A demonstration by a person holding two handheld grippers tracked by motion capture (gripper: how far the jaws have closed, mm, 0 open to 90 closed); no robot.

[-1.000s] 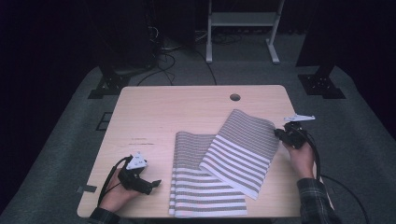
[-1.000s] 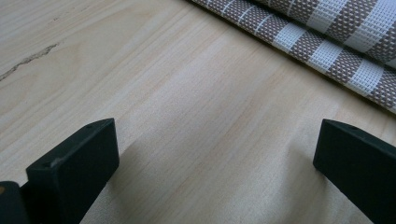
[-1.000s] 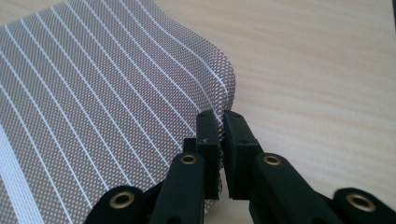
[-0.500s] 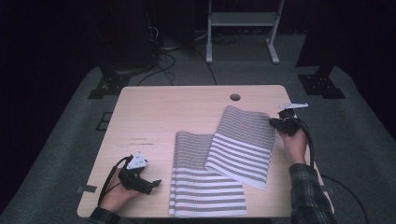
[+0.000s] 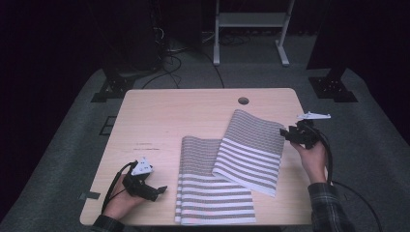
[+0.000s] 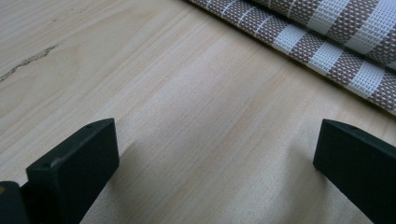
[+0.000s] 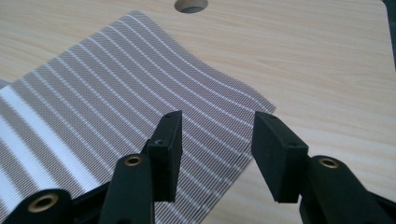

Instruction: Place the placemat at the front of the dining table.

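Two brown-and-white striped placemats lie on the wooden table point(image 5: 169, 116). The upper placemat point(image 5: 251, 150) lies aslant over the right part of the lower placemat point(image 5: 212, 198). My right gripper point(image 5: 285, 134) hovers at the upper mat's far right corner. Its jaws have just been opening and stand apart with nothing pressed between them. In the right gripper view the gripper point(image 7: 217, 119) hangs over that placemat point(image 7: 93, 107) corner. My left gripper point(image 5: 159, 190) rests open on the table left of the lower mat. In the left gripper view the gripper point(image 6: 217, 130) frames bare wood, with the placemat point(image 6: 327, 32) edge beyond.
A round cable hole point(image 5: 243, 100) sits near the table's far edge, also seen as a hole point(image 7: 190, 4) in the right gripper view. The table's right edge runs close beside my right hand. A white stand point(image 5: 249, 29) and cables lie on the dark floor behind.
My right gripper carried the upper mat's corner slightly farther up the table, then opened and let it go; the corner now lies flat. The left gripper has not moved.
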